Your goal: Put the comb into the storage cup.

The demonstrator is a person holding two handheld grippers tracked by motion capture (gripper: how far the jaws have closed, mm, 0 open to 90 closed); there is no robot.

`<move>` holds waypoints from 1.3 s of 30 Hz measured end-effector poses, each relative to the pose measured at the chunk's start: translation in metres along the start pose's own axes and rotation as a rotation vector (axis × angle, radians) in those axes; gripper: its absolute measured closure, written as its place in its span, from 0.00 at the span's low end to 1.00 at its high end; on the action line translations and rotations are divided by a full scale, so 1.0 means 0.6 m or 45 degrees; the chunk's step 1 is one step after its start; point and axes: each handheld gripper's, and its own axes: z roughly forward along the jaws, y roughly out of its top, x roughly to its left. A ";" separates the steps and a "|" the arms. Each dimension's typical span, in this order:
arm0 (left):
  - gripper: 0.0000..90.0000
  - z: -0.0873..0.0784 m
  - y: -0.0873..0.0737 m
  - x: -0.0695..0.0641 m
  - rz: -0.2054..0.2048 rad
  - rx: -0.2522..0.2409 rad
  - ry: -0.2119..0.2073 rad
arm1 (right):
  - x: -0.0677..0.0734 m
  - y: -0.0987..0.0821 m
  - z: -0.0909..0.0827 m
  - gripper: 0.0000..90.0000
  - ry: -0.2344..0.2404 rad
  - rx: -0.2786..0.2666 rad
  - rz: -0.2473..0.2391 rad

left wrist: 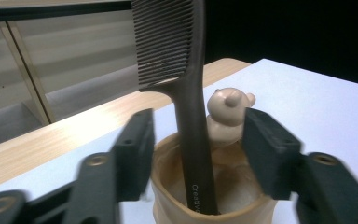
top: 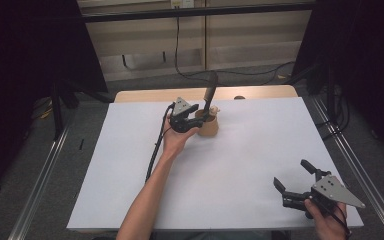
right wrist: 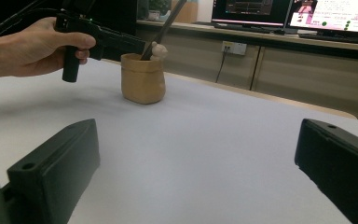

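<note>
Comb stands in the cup
Left gripper [left wrist: 193,154] jaws apart, clear of the comb [left wrist: 186,93] in the cup [left wrist: 168,196]; right gripper [top: 295,181] wide open, empty.

left arm: reaching forward across the table [top: 260,165], forearm bare
left gripper [top: 196,116]: hovering at the table's far middle, jaws standing parted, pads pressing nothing
right gripper [top: 296,176]: resting at the table's near right corner, jaws spread wide, gripping nothing
</note>
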 end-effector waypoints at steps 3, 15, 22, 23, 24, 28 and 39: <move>0.40 -0.003 0.002 -0.001 0.005 0.004 -0.005 | 0.000 0.000 0.000 0.00 0.000 -0.001 0.003; 0.09 -0.018 0.016 -0.003 -0.011 0.006 -0.001 | -0.001 0.000 0.000 0.00 -0.006 -0.002 0.001; 0.04 -0.034 0.028 -0.012 -0.005 -0.056 -0.008 | -0.001 0.000 0.000 0.00 -0.008 -0.002 0.000; 0.04 -0.038 0.029 -0.013 0.016 -0.056 -0.006 | -0.001 0.000 0.000 0.00 -0.009 -0.002 0.000; 0.04 -0.040 0.030 -0.013 0.032 -0.047 0.000 | -0.001 0.000 0.000 0.00 -0.009 0.001 -0.001; 0.03 -0.049 0.028 -0.010 0.011 -0.060 0.012 | -0.002 0.000 0.000 0.00 -0.016 0.001 0.007; 0.03 -0.081 0.033 0.001 -0.023 -0.146 0.026 | -0.005 -0.003 0.000 0.00 -0.026 0.007 0.014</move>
